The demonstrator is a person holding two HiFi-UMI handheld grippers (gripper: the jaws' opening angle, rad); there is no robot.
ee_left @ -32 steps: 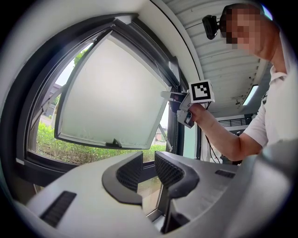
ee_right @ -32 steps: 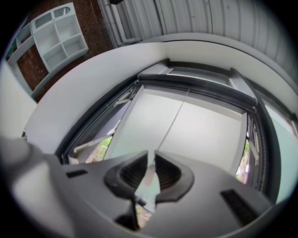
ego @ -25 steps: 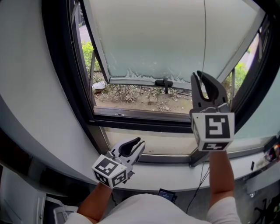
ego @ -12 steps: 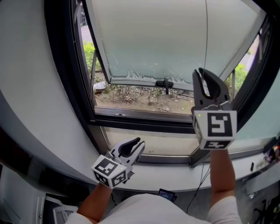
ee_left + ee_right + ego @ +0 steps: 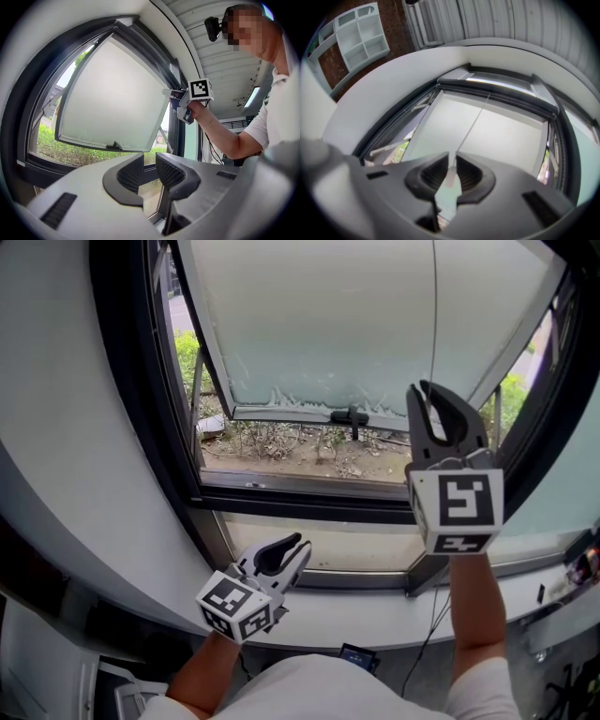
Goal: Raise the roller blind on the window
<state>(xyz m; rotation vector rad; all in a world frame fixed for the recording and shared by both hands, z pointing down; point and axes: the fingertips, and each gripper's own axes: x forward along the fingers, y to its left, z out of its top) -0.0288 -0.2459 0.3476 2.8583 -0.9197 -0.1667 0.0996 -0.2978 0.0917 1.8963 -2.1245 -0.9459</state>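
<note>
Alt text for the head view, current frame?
The right tongs, held up before the window, pinch a thin cord hanging down its pale pane. The left tongs sit low by the sill, open and empty.

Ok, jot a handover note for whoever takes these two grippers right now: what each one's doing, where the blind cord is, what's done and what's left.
Right gripper: raised in front of the window, jaws shut on the thin pull cord, which runs straight up across the pale panel.
Left gripper: low by the sill, jaws apart, nothing between them.
Done: the cord is gripped.
Left: probably pull the cord to raise the roller blind. These views do not make clear how far up it is.
</note>
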